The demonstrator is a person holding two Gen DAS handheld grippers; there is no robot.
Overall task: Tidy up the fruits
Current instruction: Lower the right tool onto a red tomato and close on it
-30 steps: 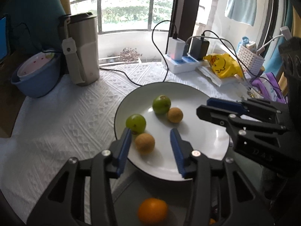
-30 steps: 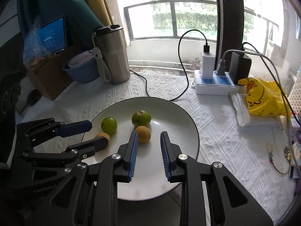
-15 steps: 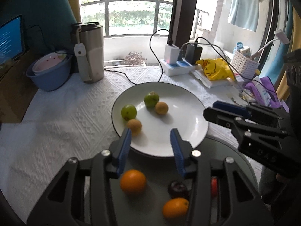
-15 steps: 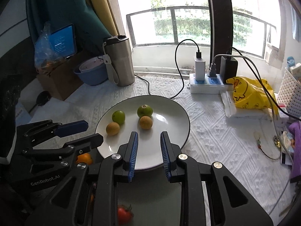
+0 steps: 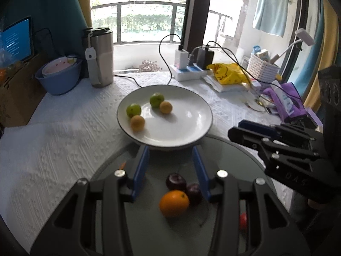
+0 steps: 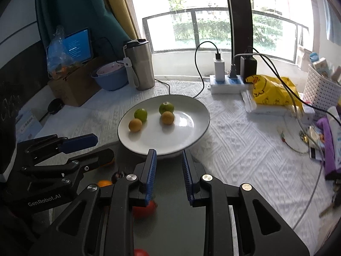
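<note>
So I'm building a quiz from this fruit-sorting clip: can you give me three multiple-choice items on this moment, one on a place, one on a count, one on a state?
1. Where does the large orange lie?
A. on the white plate
B. on the dark round tray
C. in the blue bowl

2. How many fruits are on the white plate?
A. two
B. four
C. six

3. What is between the left gripper's fingers?
A. nothing gripped
B. a green fruit
C. the steel tumbler

Answers: 1 B, it sits on the dark round tray beside two dark red fruits; 2 B, two green and two yellow-orange ones; 3 A, its fingers stand apart and press on nothing.
</note>
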